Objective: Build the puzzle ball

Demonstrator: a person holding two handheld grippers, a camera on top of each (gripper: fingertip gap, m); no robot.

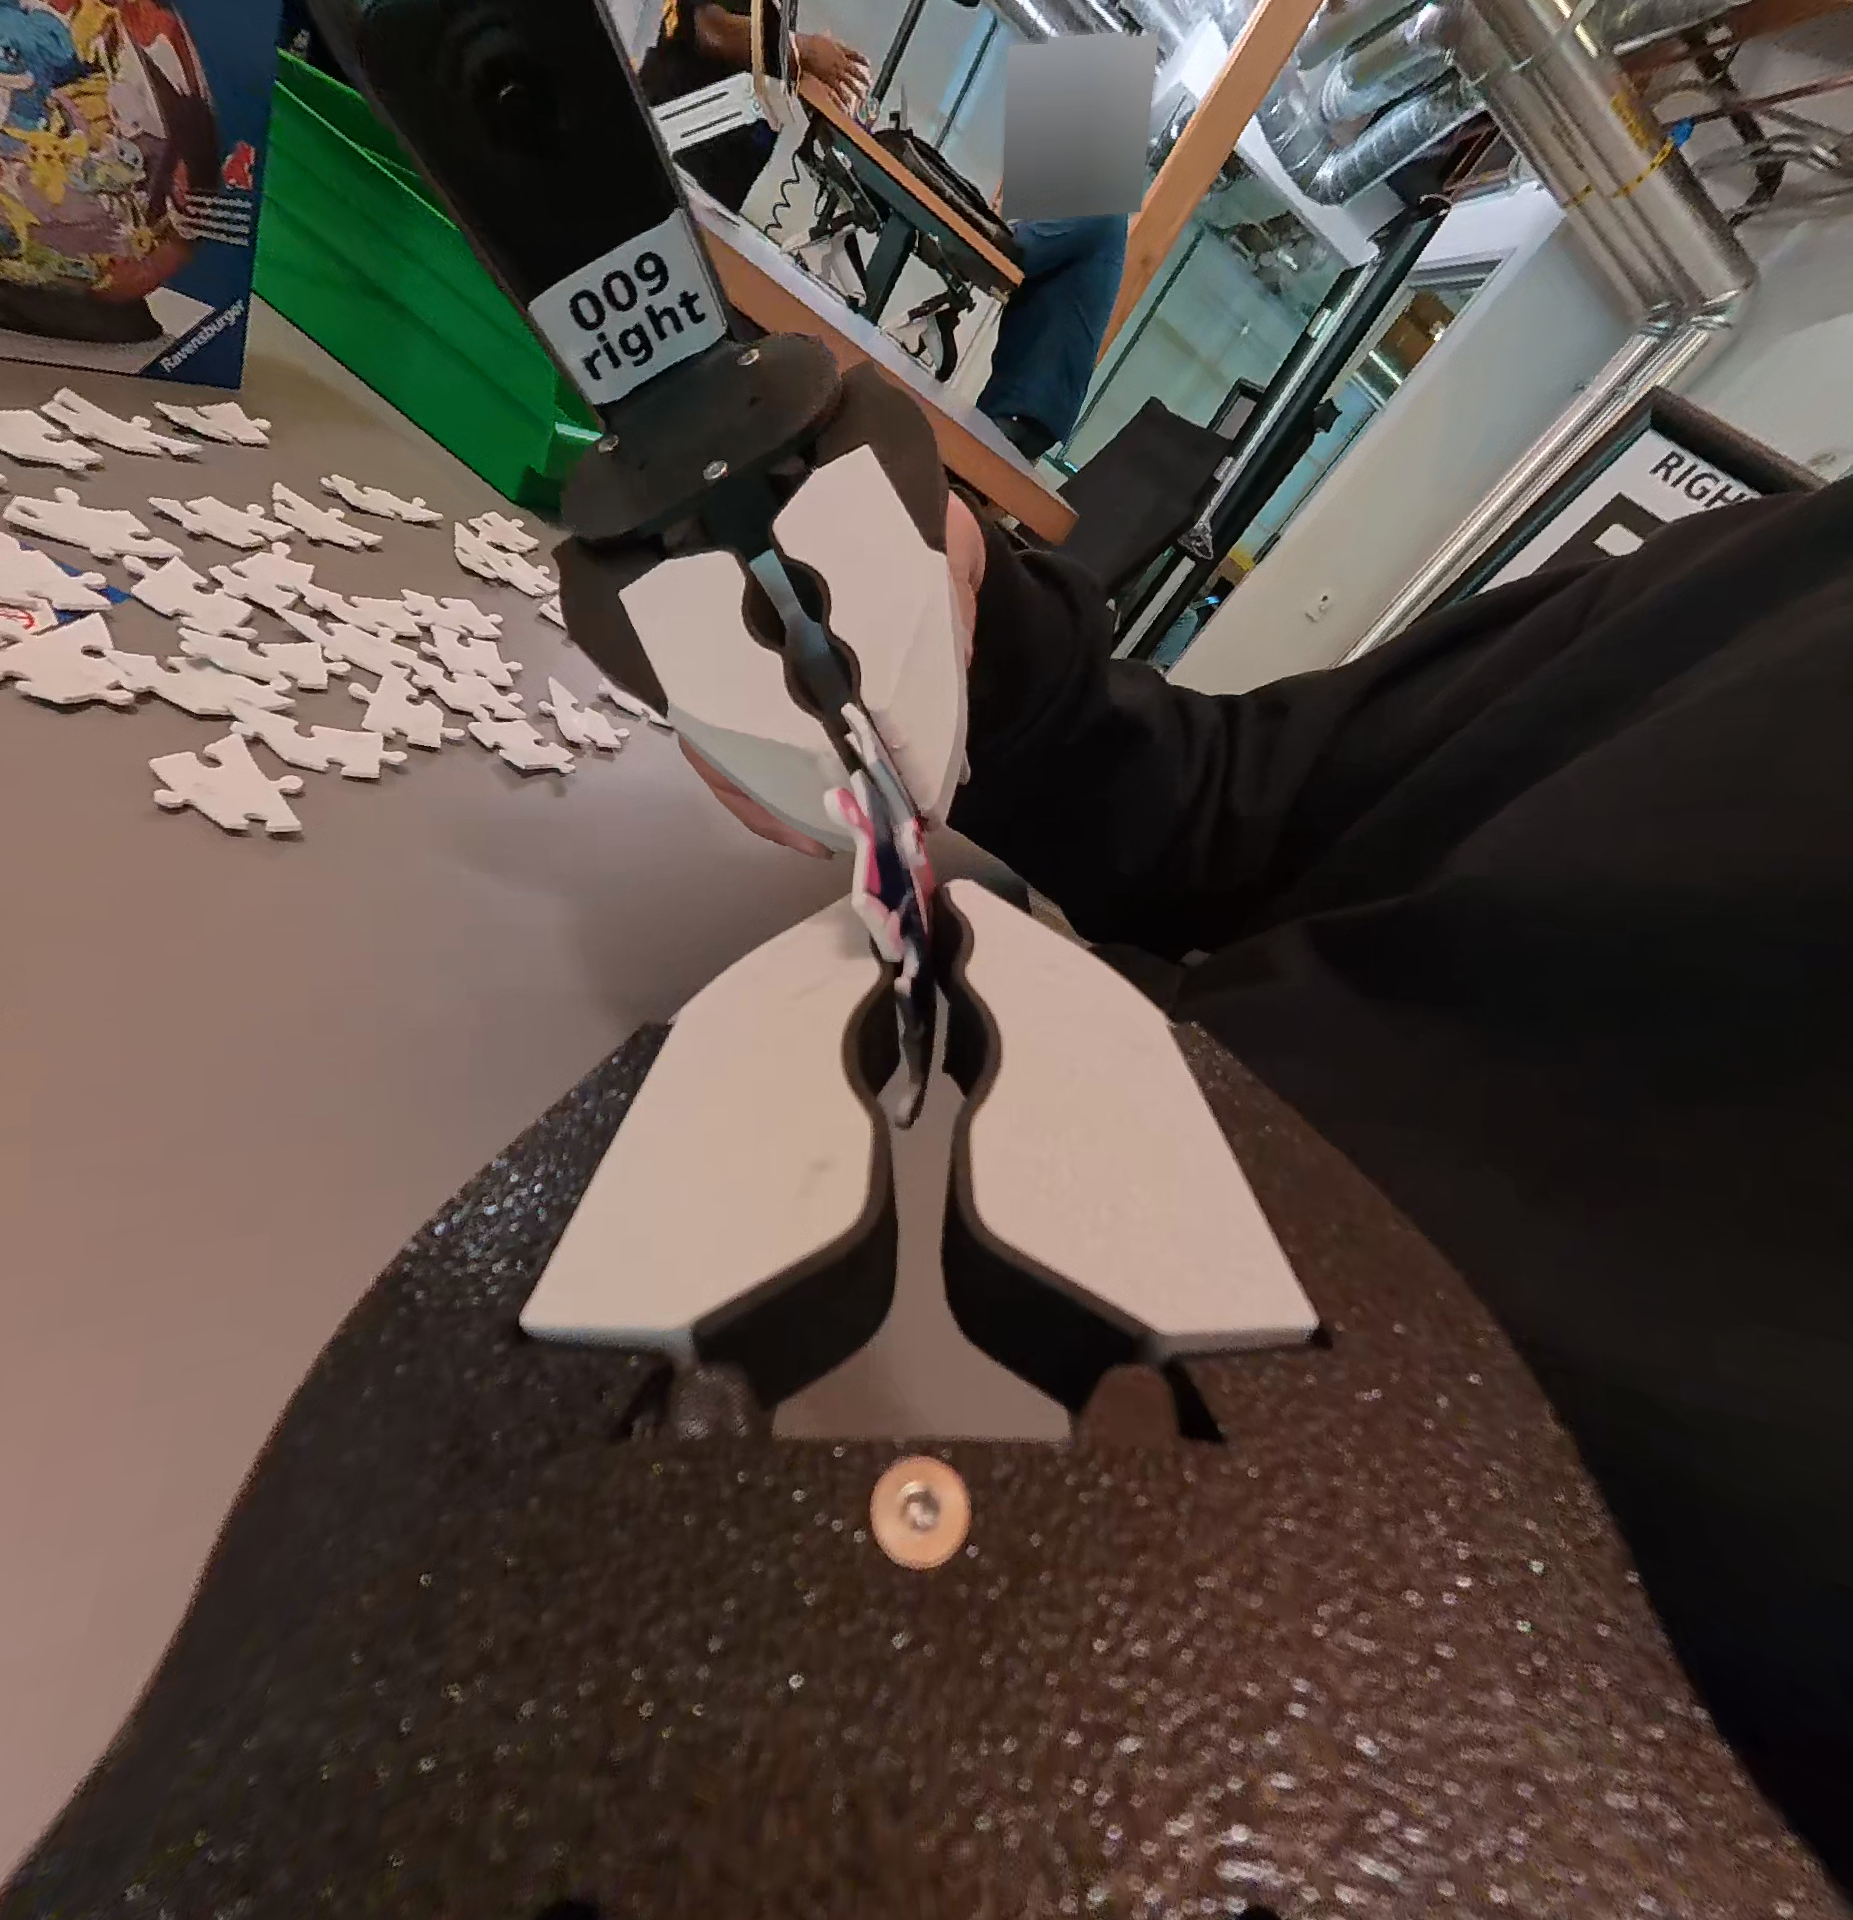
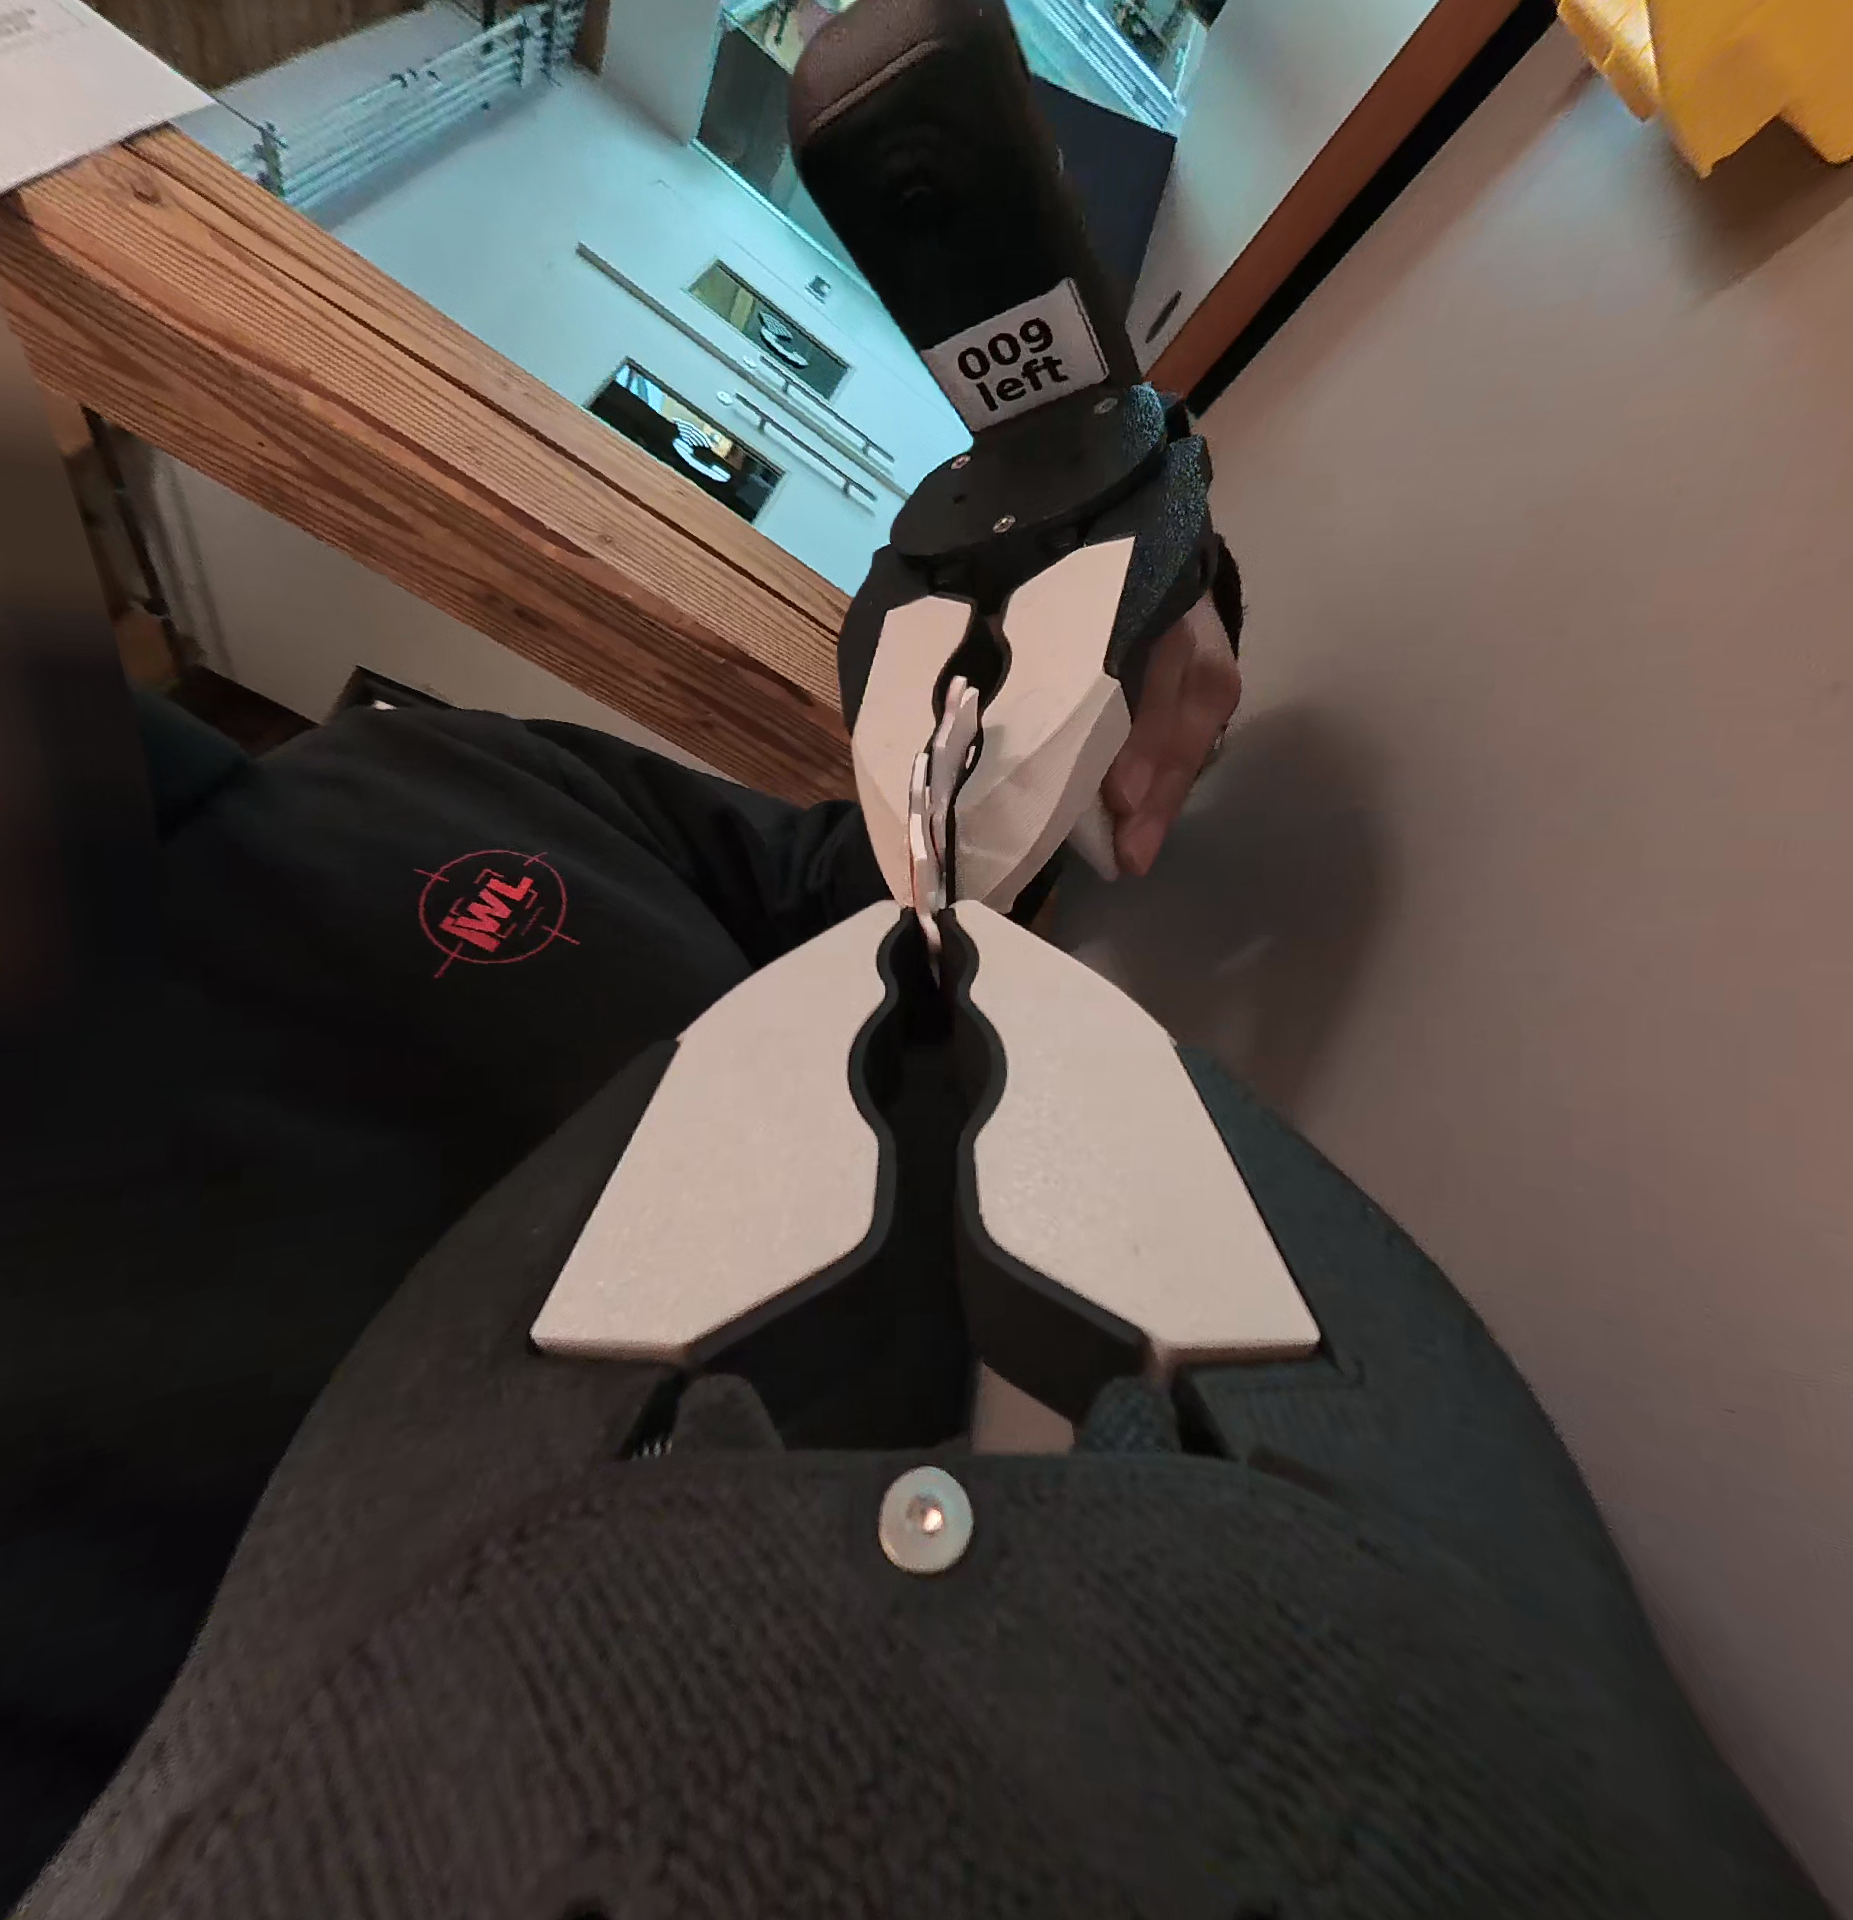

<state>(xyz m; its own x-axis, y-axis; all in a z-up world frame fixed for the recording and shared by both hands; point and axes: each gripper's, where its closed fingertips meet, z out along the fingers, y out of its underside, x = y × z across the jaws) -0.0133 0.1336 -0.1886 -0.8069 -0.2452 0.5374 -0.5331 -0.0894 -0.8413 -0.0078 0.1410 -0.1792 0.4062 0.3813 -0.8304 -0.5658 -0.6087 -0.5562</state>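
Note:
In the left wrist view my left gripper (image 1: 917,912) is shut on a small cluster of puzzle pieces (image 1: 894,883), printed pink, dark blue and white. My right gripper (image 1: 886,805) comes down from above and is shut on the upper end of the same cluster, so the two grippers meet tip to tip above the grey table (image 1: 278,1091). In the right wrist view my right gripper (image 2: 927,923) pinches the cluster's near end. The pieces' white backs (image 2: 934,795) run up between the fingers of the left gripper (image 2: 943,888). How the pieces lock together is hidden.
Many loose white-backed puzzle pieces (image 1: 278,623) lie on the table at the left. The puzzle box (image 1: 101,177) and a green bin (image 1: 382,270) stand behind them. A black sleeve (image 1: 1473,831) fills the right. A wooden beam (image 2: 382,416) and something yellow (image 2: 1732,73) show. Left and right tips are no more than a few centimetres apart.

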